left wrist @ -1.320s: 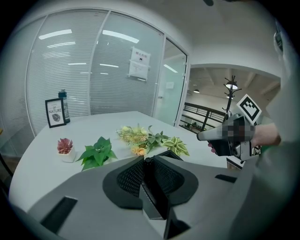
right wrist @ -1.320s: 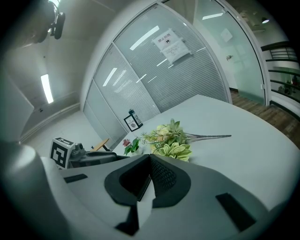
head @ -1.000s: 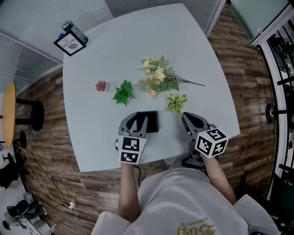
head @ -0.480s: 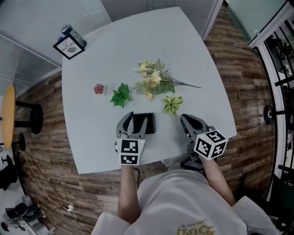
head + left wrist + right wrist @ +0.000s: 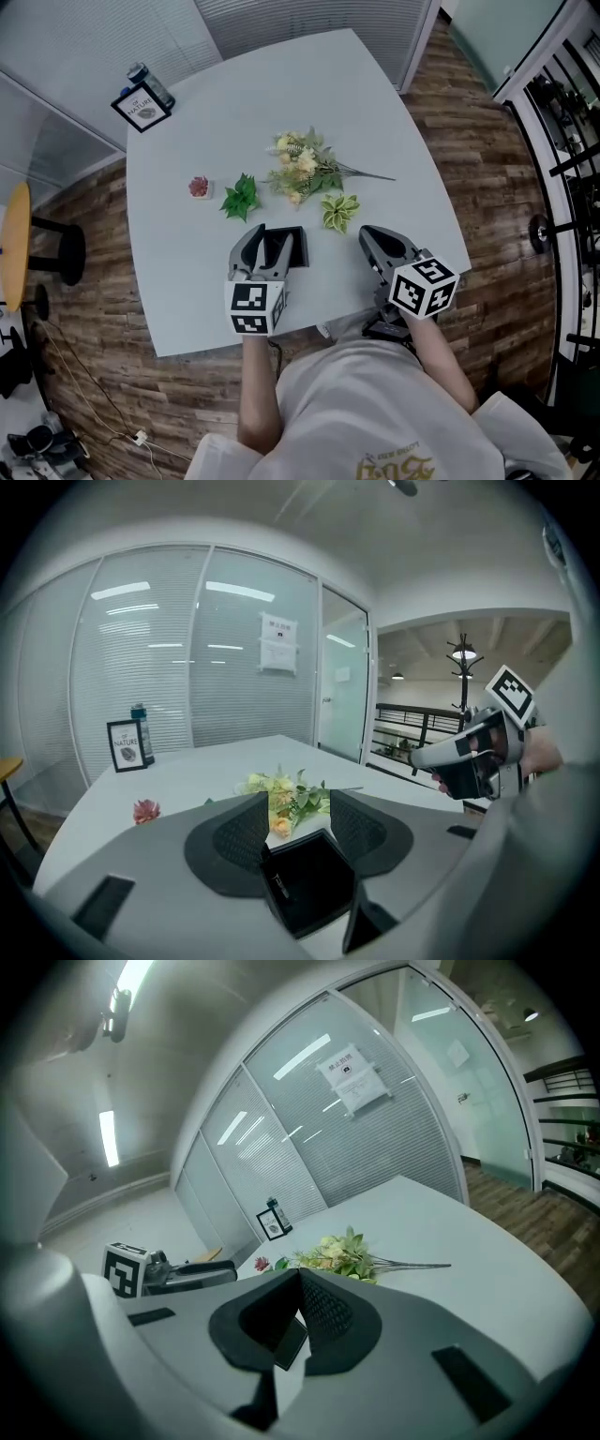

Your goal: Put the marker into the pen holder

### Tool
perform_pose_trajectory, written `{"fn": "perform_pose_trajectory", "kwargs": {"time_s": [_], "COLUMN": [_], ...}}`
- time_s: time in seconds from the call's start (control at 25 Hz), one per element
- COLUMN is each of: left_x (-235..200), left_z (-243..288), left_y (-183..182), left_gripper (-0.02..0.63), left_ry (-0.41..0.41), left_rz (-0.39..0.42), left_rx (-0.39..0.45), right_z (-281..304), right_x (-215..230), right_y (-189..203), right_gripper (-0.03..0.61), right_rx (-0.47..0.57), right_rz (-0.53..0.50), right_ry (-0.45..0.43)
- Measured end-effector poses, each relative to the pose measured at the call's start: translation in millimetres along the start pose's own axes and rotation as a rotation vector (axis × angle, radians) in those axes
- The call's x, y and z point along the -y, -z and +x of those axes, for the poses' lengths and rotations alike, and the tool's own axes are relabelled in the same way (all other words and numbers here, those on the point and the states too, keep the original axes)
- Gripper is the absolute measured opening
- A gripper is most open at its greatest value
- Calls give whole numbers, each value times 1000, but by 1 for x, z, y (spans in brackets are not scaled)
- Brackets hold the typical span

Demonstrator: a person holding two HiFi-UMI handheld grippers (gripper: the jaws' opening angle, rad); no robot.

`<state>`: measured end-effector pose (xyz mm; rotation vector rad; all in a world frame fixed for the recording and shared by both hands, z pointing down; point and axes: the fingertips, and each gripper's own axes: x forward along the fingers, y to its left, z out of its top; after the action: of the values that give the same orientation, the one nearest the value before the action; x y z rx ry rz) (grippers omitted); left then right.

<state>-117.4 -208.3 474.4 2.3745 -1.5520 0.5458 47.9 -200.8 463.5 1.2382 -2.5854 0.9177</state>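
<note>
A black square pen holder (image 5: 300, 253) stands on the white table (image 5: 187, 281) near its front edge. My left gripper (image 5: 275, 236) straddles it. Its jaws are opening, and the holder (image 5: 314, 883) sits low between them with neither pad touching it. In the left gripper view the flowers show through the gap of that gripper (image 5: 298, 803). My right gripper (image 5: 375, 239) hovers to the right of the holder, empty, and in its own view its tips (image 5: 298, 1277) meet. No marker shows in any view.
A bunch of artificial flowers (image 5: 305, 169) lies beyond the holder, with a green sprig (image 5: 241, 197), a pale leafy sprig (image 5: 339, 211) and a small pink flower (image 5: 199, 187). A framed sign (image 5: 142, 106) and a bottle (image 5: 150, 82) stand at the far left corner.
The left gripper's jaws have spread wider around the pen holder. Both grippers sit slightly higher and further left in the head view, which has shifted too.
</note>
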Motion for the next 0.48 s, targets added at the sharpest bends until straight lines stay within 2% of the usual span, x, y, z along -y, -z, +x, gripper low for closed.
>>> {"fn": "perform_pose_trajectory", "kwargs": {"time_s": [0.12,0.28,0.32,0.48], "left_x": [9,21,24,26], "left_z": [-11,-28,-32,-44], "left_y": [-13,-30,-33,-35], "left_gripper": [191,48,29,14], "left_ry": [31,69,73,66], "left_rz": [-15,-46,-49,-98], "left_rx": [43,95,101,108], "right_z": [-9,-23,-26,-36], "right_x": [-10,-23,-25,-33], "right_y": [-11,-28,-32,-38], "right_gripper": [17,17,16,16], "right_rx": [29,77,87,110], "right_rz": [-9,-39,-46,-65], "right_ry": [-10,-25,-26,-28]}}
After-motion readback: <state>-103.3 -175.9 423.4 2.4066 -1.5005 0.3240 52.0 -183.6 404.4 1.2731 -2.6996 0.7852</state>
